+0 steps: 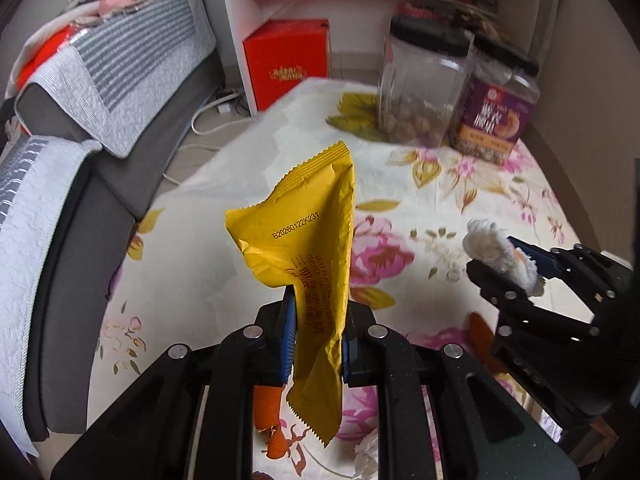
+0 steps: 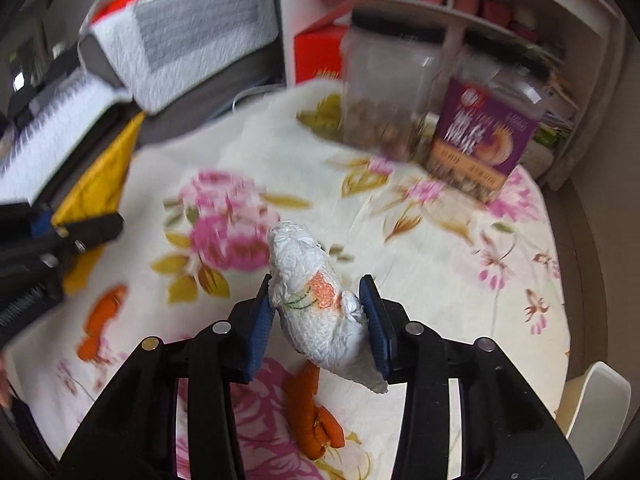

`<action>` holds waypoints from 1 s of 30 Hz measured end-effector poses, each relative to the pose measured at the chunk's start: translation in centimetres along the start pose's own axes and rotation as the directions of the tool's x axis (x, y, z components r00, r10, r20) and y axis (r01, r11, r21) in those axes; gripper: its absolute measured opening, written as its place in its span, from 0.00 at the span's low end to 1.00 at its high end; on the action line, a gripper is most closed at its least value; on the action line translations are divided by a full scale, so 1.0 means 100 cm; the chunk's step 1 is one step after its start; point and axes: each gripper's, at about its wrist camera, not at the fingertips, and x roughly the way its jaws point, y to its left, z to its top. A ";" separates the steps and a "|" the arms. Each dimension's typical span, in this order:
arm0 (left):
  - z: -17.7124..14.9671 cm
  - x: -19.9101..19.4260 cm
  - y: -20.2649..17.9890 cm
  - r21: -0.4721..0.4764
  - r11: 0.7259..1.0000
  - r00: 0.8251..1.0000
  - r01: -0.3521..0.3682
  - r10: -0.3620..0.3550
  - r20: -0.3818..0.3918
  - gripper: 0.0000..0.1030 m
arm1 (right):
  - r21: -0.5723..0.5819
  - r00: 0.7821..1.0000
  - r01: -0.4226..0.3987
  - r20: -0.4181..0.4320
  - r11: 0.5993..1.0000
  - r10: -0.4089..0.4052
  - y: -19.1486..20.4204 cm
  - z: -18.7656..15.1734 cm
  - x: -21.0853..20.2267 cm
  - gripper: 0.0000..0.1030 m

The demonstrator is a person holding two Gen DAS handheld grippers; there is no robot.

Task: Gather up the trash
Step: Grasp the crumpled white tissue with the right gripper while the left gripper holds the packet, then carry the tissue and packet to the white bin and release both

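Two jars (image 1: 424, 84) (image 1: 496, 108), one yellow wrapper (image 1: 308, 232), one crumpled tissue (image 2: 320, 312).

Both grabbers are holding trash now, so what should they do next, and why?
Probably carry both pieces away to a bin; none shows here. The left gripper pinches the yellow wrapper, the right gripper the crumpled tissue, both lifted above the floral tablecloth.

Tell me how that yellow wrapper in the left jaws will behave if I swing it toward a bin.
The yellow wrapper looks thin and creased, so it is probably very light and will flap. It stands up above the left gripper yet droops below, suggesting only slight stiffness. Its glossy film may slip, since the jaws pinch just a narrow strip.
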 end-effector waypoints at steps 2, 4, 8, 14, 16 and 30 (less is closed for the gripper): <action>0.002 -0.008 -0.002 -0.007 1.000 1.000 -0.005 0.005 0.031 0.17 | 0.024 0.999 0.006 0.038 1.000 -0.007 -0.001 0.004 -0.013 0.39; 0.004 -0.017 -0.004 -0.019 1.000 0.997 -0.012 0.014 0.070 0.17 | 0.045 0.997 0.010 0.072 0.999 -0.013 -0.003 0.008 -0.025 0.39; 0.007 -0.037 -0.009 -0.043 0.999 0.988 -0.025 0.031 0.152 0.17 | 0.087 0.990 0.027 0.133 0.996 -0.038 -0.008 0.012 -0.045 0.39; 0.008 -0.058 -0.014 -0.083 0.996 0.971 -0.045 0.063 0.229 0.17 | 0.110 0.975 0.080 0.196 0.991 -0.101 -0.010 0.008 -0.067 0.39; 0.007 -0.063 -0.019 -0.082 0.995 0.965 -0.055 0.074 0.251 0.17 | 0.116 0.971 0.089 0.211 0.989 -0.112 -0.010 0.007 -0.074 0.39; 0.002 -0.086 -0.053 -0.040 0.996 0.939 -0.078 0.087 0.333 0.17 | 0.171 0.931 0.159 0.301 0.972 -0.205 -0.026 -0.004 -0.113 0.40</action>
